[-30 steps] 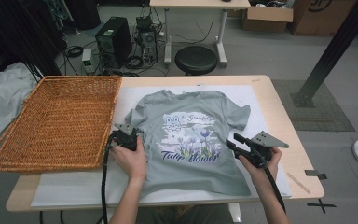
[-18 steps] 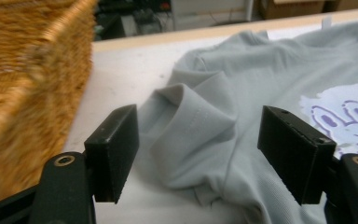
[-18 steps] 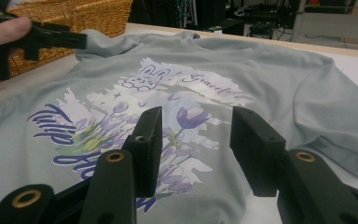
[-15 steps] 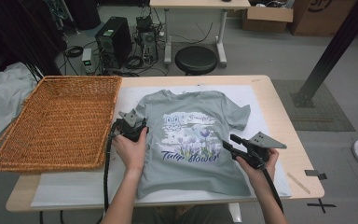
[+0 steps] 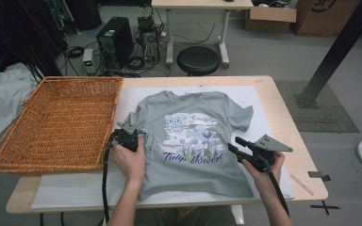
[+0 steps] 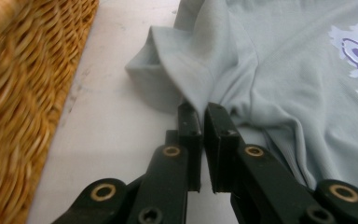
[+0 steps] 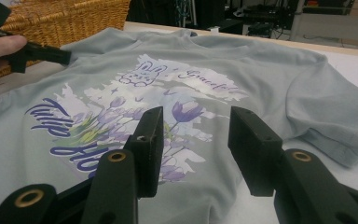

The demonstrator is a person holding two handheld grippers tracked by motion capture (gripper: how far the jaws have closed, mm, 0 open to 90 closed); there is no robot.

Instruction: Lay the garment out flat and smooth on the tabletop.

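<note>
Because the T-shirt [image 5: 193,141], spread flat mid-frame right of the wicker basket [image 5: 56,122], is light, limp cloth, pinching a fold works: the left gripper [image 6: 200,114] has just closed on its sleeve fold, while the right gripper [image 7: 196,140] hovers half-open, empty, lower right.

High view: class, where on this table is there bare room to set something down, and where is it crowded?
Free: the white mat strip between the shirt and the table's right edge, the front strip below the hem, and the basket, which lies empty. Crowded: the middle, covered by the shirt, with a hand-held gripper at its left sleeve and one over its right side.
</note>
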